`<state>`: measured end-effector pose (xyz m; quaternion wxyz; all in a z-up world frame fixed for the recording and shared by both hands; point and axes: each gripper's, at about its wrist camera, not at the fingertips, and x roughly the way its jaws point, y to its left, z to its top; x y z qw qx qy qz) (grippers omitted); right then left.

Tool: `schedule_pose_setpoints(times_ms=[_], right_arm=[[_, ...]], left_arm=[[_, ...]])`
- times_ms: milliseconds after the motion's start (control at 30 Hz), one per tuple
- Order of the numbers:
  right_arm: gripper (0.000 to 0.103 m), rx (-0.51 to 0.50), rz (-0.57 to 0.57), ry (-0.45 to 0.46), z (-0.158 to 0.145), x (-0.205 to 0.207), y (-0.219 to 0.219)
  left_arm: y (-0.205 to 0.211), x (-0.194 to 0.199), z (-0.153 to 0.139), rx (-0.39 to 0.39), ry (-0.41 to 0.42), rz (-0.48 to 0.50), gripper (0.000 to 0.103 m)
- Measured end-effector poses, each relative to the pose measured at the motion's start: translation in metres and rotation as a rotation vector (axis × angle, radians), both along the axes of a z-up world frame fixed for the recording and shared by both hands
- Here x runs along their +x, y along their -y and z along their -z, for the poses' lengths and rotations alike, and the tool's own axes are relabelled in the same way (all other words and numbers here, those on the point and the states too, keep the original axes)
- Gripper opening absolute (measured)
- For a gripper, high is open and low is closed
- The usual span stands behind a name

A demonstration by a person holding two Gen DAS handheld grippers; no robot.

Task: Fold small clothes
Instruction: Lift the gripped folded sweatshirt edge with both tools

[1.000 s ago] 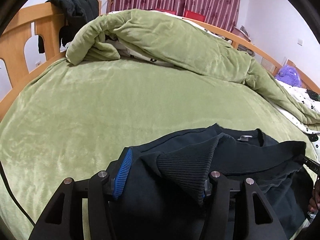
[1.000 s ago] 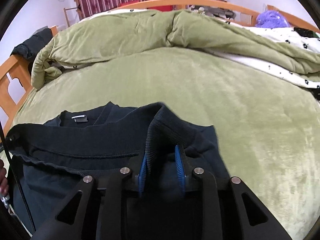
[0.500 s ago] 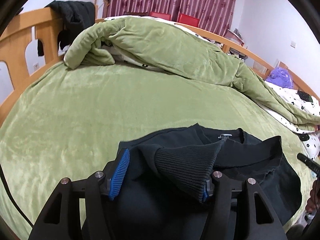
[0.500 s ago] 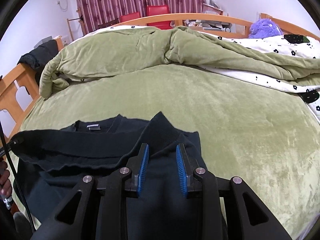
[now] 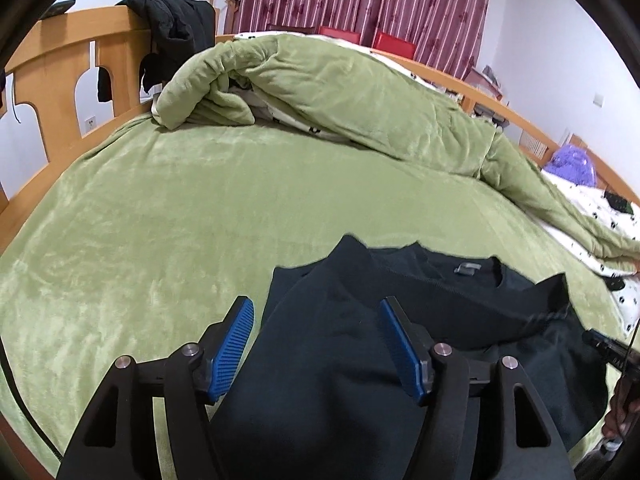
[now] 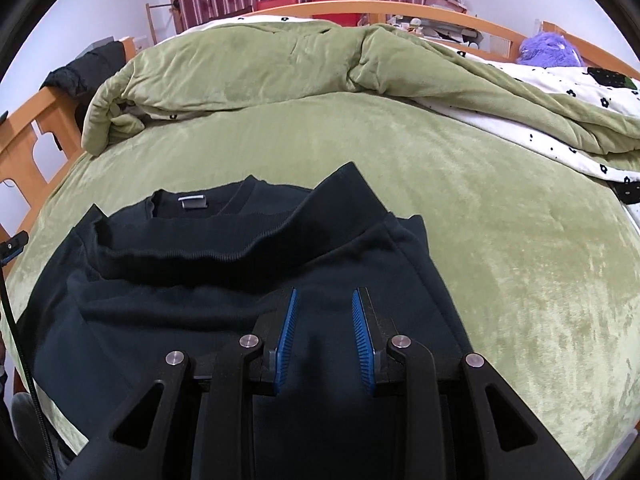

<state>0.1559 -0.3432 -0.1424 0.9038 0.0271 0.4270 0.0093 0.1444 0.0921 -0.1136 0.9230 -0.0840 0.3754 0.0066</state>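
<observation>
On the green fuzzy bed cover (image 5: 168,208), at about 6 o'clock in both views, lies the dark navy knit sweater (image 6: 224,280), folded so its ribbed hem sits just below the neck with the grey tag (image 6: 193,202). It looks soft, floppy and light, so it will sag if lifted by one spot. The thick ribbed hem corners are the best places to pinch.

A second ago both grippers pinched those hem corners. Now the left gripper (image 5: 324,344) has just been opening; its blue pads stand apart, with cloth lying loose between them but not squeezed. The right gripper (image 6: 323,336) has its blue pads a little apart above the sweater, holding nothing. Both have pulled back toward 6 o'clock.
</observation>
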Motion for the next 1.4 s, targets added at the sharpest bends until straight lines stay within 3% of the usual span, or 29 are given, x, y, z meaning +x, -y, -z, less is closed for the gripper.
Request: schedule_pose_setpoints(times_ms=[167, 300, 433, 633, 700, 733, 800, 900, 1067, 1267, 1333, 1400], right_arm=[[0.029, -0.034, 0.009, -0.016, 0.008, 0.011, 0.001], [0.047, -0.083, 0.032, -0.018, 0.013, 0.031, 0.006], [0.052, -0.118, 0.049, -0.026, 0.023, 0.056, 0.014], [0.052, -0.106, 0.06, -0.049, 0.041, 0.089, 0.022], [0.052, -0.108, 0.061, -0.044, 0.045, 0.096, 0.022], [0.051, -0.107, 0.061, -0.043, 0.048, 0.099, 0.023], [0.037, -0.106, 0.066, -0.043, 0.053, 0.104, 0.023], [0.024, -0.13, 0.086, -0.041, 0.057, 0.105, 0.023], [0.02, -0.071, 0.104, -0.024, 0.056, 0.102, 0.034], [0.022, -0.137, 0.104, -0.026, 0.055, 0.102, 0.025], [0.023, -0.148, 0.122, -0.03, 0.045, 0.097, 0.022], [0.03, -0.126, 0.112, -0.007, 0.03, 0.084, 0.011]], left_arm=[[0.003, 0.013, 0.018, 0.023, -0.031, 0.014, 0.063], [0.008, 0.035, 0.03, 0.06, -0.05, 0.031, 0.063], [0.012, 0.062, 0.044, 0.082, -0.074, 0.046, 0.062], [0.014, 0.085, 0.064, 0.092, -0.109, 0.079, 0.045], [0.015, 0.087, 0.07, 0.092, -0.118, 0.086, 0.035], [0.015, 0.086, 0.071, 0.087, -0.114, 0.086, 0.032], [0.012, 0.082, 0.068, 0.073, -0.082, 0.074, 0.016], [0.005, 0.075, 0.061, 0.046, -0.029, 0.06, 0.011], [0.002, 0.071, 0.065, 0.053, -0.025, 0.033, 0.011], [0.0, 0.074, 0.067, 0.053, -0.075, 0.028, 0.016], [-0.002, 0.071, 0.066, 0.052, -0.094, 0.03, 0.023], [-0.004, 0.067, 0.065, 0.05, -0.107, 0.025, 0.039]])
